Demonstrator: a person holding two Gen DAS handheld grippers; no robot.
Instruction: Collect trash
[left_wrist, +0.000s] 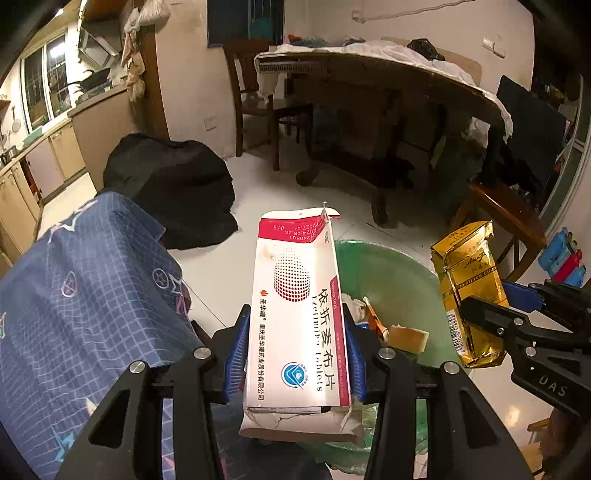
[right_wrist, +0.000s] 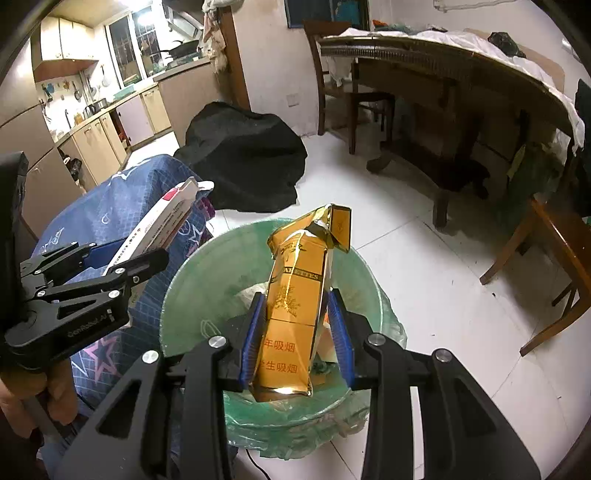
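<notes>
Both clamped and hovering over the green-lined trash bin (right_wrist: 192, 280): left gripper (left_wrist: 295, 350) pinches a flimsy, torn tablet box (left_wrist: 295, 314) mid-body, right gripper (right_wrist: 297, 328) squeezes a crumpled gold cigarette pack (right_wrist: 295, 314), probably light and easily crushed.

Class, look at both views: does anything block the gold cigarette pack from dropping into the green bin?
Nothing visible does. The right tongs hold the gold cigarette pack directly over the open green bin, which holds only some scraps. The medicine box in the left tongs stays off to the side.
</notes>
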